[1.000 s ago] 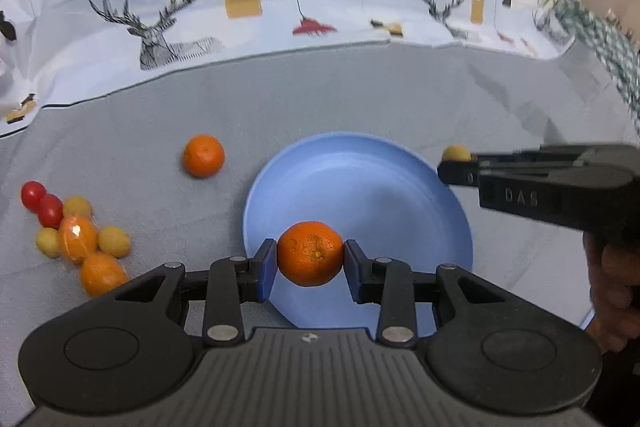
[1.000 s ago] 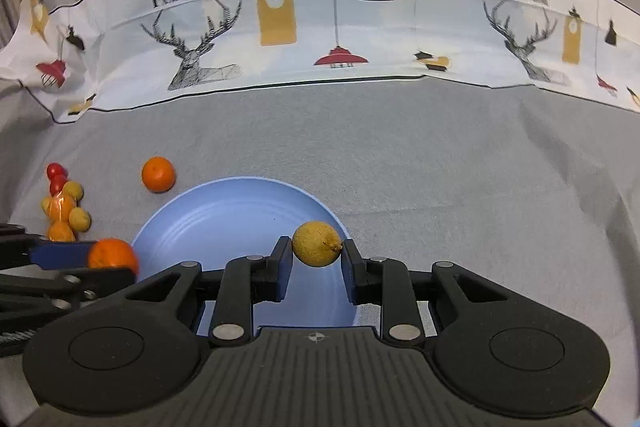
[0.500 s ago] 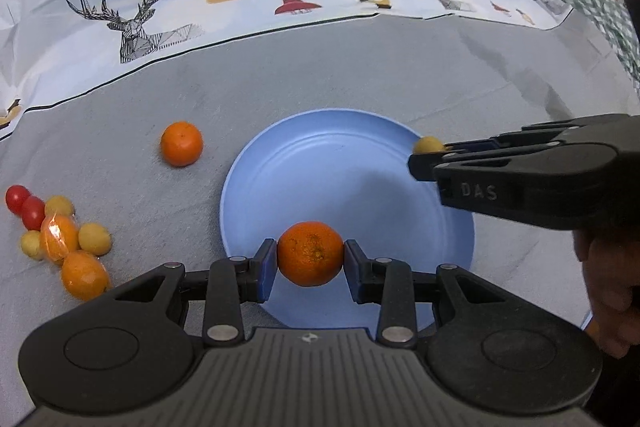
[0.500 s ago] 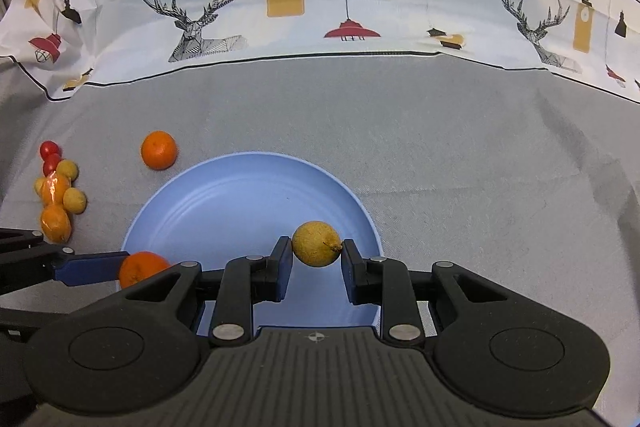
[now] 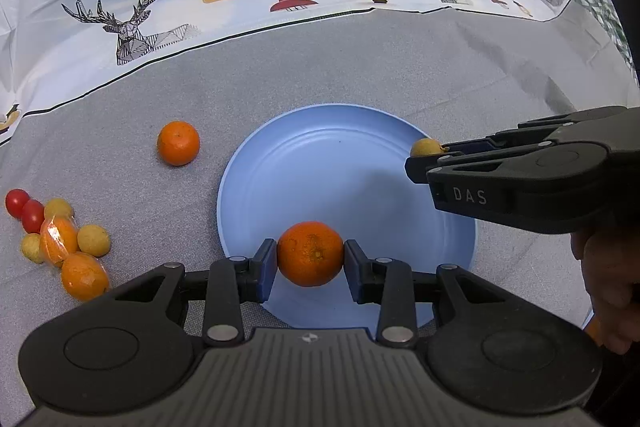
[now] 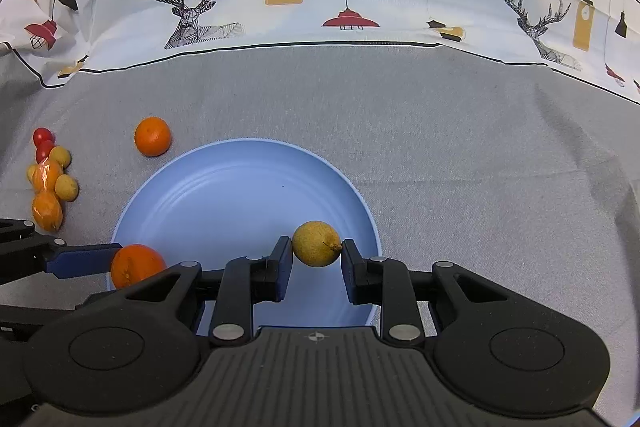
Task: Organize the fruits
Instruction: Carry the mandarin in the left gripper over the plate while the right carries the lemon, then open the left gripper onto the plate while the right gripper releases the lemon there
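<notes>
Oranges first: our left gripper clamps an orange above the blue plate; our right gripper pinches a small yellow fruit over its right side. We should lower both close to the plate, apart, before releasing, so neither rolls off.

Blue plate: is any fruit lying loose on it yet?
No, the blue plate is bare; both fruits over it are held in jaws.

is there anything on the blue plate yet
The bare part of the plate holds nothing. An orange in the left gripper and a yellow fruit in the right gripper are over it; the near edge is hidden.
</notes>
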The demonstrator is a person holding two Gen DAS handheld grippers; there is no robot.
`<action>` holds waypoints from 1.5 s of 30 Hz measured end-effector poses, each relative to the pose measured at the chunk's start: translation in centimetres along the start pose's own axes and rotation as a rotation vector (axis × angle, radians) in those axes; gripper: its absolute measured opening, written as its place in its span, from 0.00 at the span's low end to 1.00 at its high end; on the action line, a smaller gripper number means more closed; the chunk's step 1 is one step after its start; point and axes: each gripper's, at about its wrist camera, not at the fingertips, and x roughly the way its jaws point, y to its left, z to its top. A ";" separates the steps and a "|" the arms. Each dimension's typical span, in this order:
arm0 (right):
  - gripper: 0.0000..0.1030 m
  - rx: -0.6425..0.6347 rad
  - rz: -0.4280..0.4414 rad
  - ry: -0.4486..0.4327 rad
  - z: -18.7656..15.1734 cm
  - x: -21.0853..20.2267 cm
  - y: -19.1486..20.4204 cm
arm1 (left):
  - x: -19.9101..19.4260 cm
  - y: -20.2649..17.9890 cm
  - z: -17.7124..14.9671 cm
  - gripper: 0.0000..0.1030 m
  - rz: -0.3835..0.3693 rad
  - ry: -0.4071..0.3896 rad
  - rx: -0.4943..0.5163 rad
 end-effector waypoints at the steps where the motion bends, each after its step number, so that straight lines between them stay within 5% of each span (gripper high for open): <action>1: 0.27 -0.001 0.000 0.000 0.0 0.0 0.0 | 0.0 0.0 0.0 0.39 -0.001 0.001 0.002; 13: 0.27 -0.016 -0.007 0.017 -0.1 0.3 0.3 | 0.1 -0.1 -0.1 0.40 0.000 -0.002 0.004; 18: 0.46 -0.016 -0.023 0.010 -0.1 0.3 0.4 | -0.1 0.0 0.1 0.41 -0.003 -0.012 -0.009; 45: 0.48 -0.005 -0.038 0.007 0.0 0.1 0.4 | -0.6 -0.2 0.2 0.41 -0.018 -0.024 -0.016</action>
